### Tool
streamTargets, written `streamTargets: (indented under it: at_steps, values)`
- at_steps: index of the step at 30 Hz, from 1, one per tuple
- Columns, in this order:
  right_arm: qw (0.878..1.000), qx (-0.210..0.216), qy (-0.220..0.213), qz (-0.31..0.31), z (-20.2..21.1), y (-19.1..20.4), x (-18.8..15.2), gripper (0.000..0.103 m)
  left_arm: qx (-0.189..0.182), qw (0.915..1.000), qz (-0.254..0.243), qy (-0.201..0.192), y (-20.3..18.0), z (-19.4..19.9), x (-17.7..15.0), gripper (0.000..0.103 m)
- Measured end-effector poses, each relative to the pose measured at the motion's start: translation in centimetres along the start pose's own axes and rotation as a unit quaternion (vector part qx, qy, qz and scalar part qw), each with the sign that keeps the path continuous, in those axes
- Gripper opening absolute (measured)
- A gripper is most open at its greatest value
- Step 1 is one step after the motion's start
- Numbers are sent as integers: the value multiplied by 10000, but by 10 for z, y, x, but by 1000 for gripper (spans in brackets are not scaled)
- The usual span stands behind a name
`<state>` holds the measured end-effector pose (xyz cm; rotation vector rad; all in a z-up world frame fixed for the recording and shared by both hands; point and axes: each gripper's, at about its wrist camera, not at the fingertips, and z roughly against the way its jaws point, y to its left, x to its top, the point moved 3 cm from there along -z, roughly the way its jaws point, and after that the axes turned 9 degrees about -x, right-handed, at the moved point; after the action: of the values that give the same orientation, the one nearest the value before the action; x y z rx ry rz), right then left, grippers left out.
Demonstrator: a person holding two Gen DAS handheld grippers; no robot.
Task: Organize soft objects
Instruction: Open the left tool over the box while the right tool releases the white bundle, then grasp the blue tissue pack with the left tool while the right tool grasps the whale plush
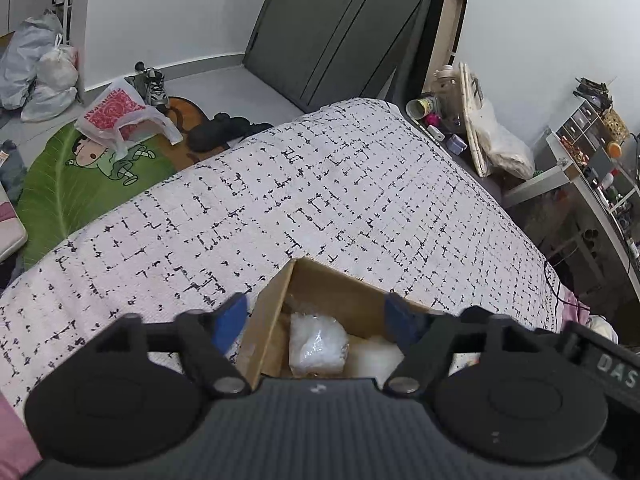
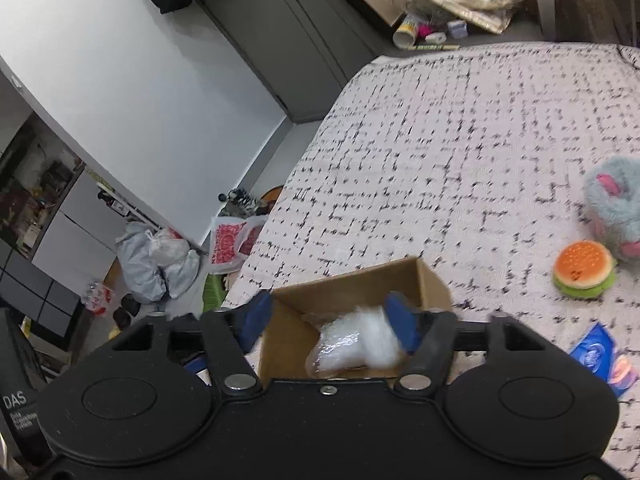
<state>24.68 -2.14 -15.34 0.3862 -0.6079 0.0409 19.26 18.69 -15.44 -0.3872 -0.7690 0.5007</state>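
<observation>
A bed with a pale, black-flecked cover fills both views, and the soft things of the task lie on it. Near its close edge stands an open cardboard box, the collecting place. In it sit a clear plastic packet of white filling and, touching it on the right, a paler soft block.

The left gripper hovers over the box with its blue fingertips spread wide, one to each side of the box's corner, gripping nothing. The right gripper hangs over the same box, its jaws likewise parted and empty. The plastic packet lies below and between the right gripper's tips, apparently resting in the box rather than pinched.

Well to the right on the cover, outside the box, lie a fluffy grey-and-pink plush, a burger-shaped squishy toy just beside it, and nearer the right gripper a flat blue packet.

The step in hand looks like a drop-off just made into the box. The next move probably calls for the right gripper to swing toward the burger toy or the plush, straddle it with open jaws, and squeeze gently, since such soft bodies deform and may slip.
</observation>
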Motion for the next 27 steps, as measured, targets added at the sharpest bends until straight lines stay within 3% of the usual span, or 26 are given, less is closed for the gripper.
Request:
streamTargets:
  at_steps: [1, 6, 9, 17, 27]
  values:
    - [9999, -55, -94, 22, 6, -3, 0, 83, 3, 10000, 0, -28, -2, 3, -1, 79]
    - [9994, -178, -294, -2, 29, -19, 0, 91, -6, 9999, -100, 17, -16, 9, -8, 89]
    - [9984, -318, -456, 53, 44, -30, -1, 102, -84, 9997, -222, -70, -26, 16, -13, 98]
    - [9961, -560, -680, 26, 76, -58, -7, 103, -292, 9987, -259, -341, -52, 39, -25, 102]
    - [9943, -643, -842, 124, 113, -83, -16, 103, -259, 9950, -826, -491, -87, 62, -51, 103]
